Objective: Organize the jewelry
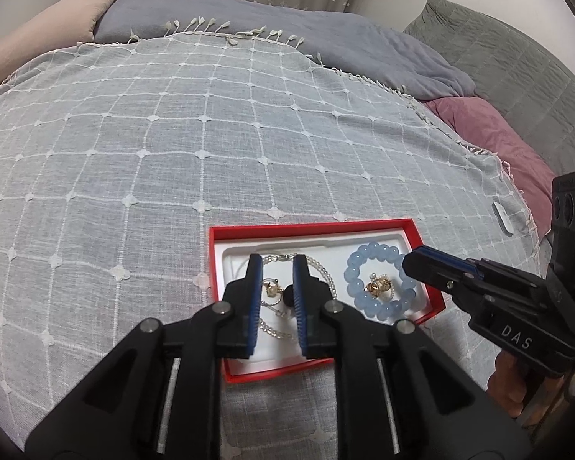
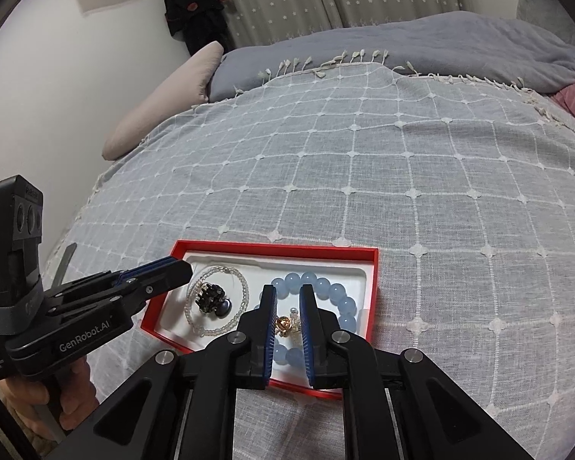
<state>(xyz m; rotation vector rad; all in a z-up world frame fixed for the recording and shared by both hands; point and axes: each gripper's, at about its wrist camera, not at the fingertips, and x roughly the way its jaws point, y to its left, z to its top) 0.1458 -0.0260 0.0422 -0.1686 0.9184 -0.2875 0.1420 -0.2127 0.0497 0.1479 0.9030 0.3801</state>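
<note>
A red box (image 1: 421, 241) (image 2: 373, 268) with a white insert lies on the bed. In it lie a blue bead bracelet (image 1: 358, 258) (image 2: 335, 291) around a gold ornament (image 1: 377, 287) (image 2: 283, 324), and a clear bead necklace (image 1: 326, 272) (image 2: 243, 287) around a dark hair clip (image 2: 211, 297) and a small gold piece (image 1: 269, 288). My left gripper (image 1: 276, 262) (image 2: 186, 266) is open and empty above the necklace side. My right gripper (image 2: 287, 291) (image 1: 408, 262) is open and empty above the bracelet.
The box sits on a grey throw with a white grid (image 1: 211, 134) (image 2: 402, 172). Pillows (image 1: 46, 34) and a blue-grey duvet (image 1: 287, 27) lie behind, a pink pillow (image 1: 498, 134) to the right. A small white object (image 1: 503, 217) lies near the throw's right edge.
</note>
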